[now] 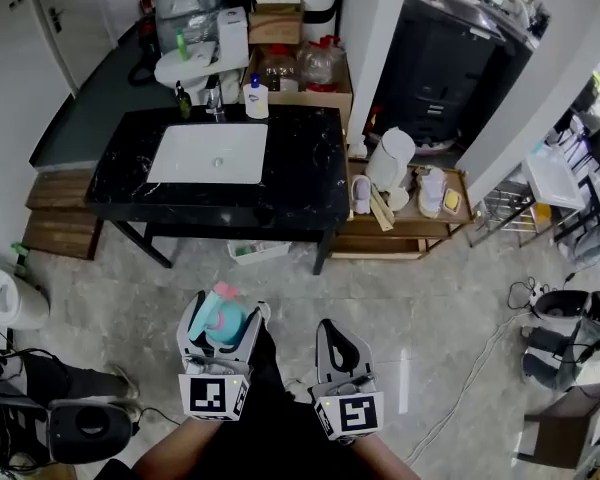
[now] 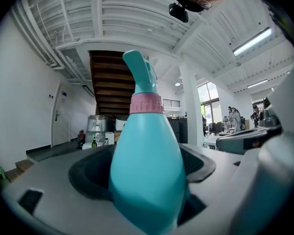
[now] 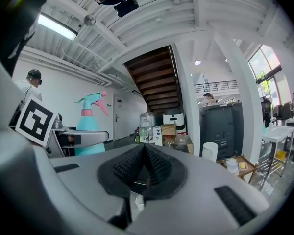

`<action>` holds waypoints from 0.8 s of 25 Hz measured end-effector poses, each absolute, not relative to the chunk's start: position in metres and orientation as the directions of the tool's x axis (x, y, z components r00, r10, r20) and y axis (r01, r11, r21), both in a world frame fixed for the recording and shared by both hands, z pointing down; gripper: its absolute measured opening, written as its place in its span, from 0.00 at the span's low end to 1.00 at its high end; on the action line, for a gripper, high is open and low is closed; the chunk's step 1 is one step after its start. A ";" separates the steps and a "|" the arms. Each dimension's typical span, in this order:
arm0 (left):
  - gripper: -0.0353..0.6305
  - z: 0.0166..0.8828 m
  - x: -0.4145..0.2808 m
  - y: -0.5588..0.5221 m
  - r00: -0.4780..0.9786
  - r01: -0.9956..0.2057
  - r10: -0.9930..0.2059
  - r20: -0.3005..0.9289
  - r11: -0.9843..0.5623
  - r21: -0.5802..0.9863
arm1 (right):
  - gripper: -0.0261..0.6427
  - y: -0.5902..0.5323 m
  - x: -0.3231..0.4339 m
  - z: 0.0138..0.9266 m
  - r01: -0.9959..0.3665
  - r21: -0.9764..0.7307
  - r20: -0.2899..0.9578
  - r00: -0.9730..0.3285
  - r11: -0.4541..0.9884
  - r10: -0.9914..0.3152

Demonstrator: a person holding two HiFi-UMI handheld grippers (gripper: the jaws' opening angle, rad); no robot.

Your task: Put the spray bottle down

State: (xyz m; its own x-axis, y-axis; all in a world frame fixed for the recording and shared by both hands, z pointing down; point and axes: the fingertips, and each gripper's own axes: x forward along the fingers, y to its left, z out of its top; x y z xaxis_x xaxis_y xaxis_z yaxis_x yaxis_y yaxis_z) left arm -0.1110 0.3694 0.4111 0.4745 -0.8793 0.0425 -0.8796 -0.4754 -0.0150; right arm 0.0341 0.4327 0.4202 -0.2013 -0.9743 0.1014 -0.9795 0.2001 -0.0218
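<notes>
A teal spray bottle (image 1: pixel 220 320) with a pink collar and trigger sits clamped in my left gripper (image 1: pixel 218 330), held low in front of me above the tiled floor. In the left gripper view the spray bottle (image 2: pixel 146 165) fills the middle, upright between the jaws. My right gripper (image 1: pixel 342 353) hangs beside it to the right, jaws shut with nothing between them; its pads (image 3: pixel 152 168) meet in the right gripper view. From that view the spray bottle (image 3: pixel 89 126) shows at the left. The black marble counter (image 1: pixel 300 173) with a white sink lies ahead.
On the counter's far edge stand a soap dispenser (image 1: pixel 256 98) and small bottles. A low wooden shelf (image 1: pixel 410 230) with a white kettle is right of the counter. A white bin (image 1: pixel 10 298) and black gear sit at the left. Cables and chairs crowd the right.
</notes>
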 end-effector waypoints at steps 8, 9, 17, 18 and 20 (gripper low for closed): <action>0.65 0.422 -0.101 0.285 0.505 -0.863 -0.862 0.053 -0.505 0.001 | 0.06 0.348 0.045 0.424 -0.986 -0.009 0.115 -0.169 0.169 -0.979; 0.65 0.425 -0.099 0.273 0.513 -0.858 -0.856 0.061 -0.514 0.005 | 0.06 0.334 0.044 0.424 -0.986 -0.010 0.117 -0.168 0.168 -0.979; 0.65 0.419 -0.100 0.172 0.526 -0.851 -0.849 0.048 -0.526 0.009 | 0.06 0.233 0.039 0.406 -0.986 0.012 0.101 -0.165 0.167 -0.981; 0.65 0.418 -0.099 0.162 0.532 -0.847 -0.846 0.049 -0.532 0.007 | 0.06 0.221 0.040 0.404 -0.987 0.007 0.098 -0.161 0.163 -0.982; 0.65 0.414 -0.096 0.142 0.547 -0.837 -0.836 0.054 -0.547 0.001 | 0.06 0.199 0.039 0.400 -0.988 -0.008 0.097 -0.155 0.155 -0.983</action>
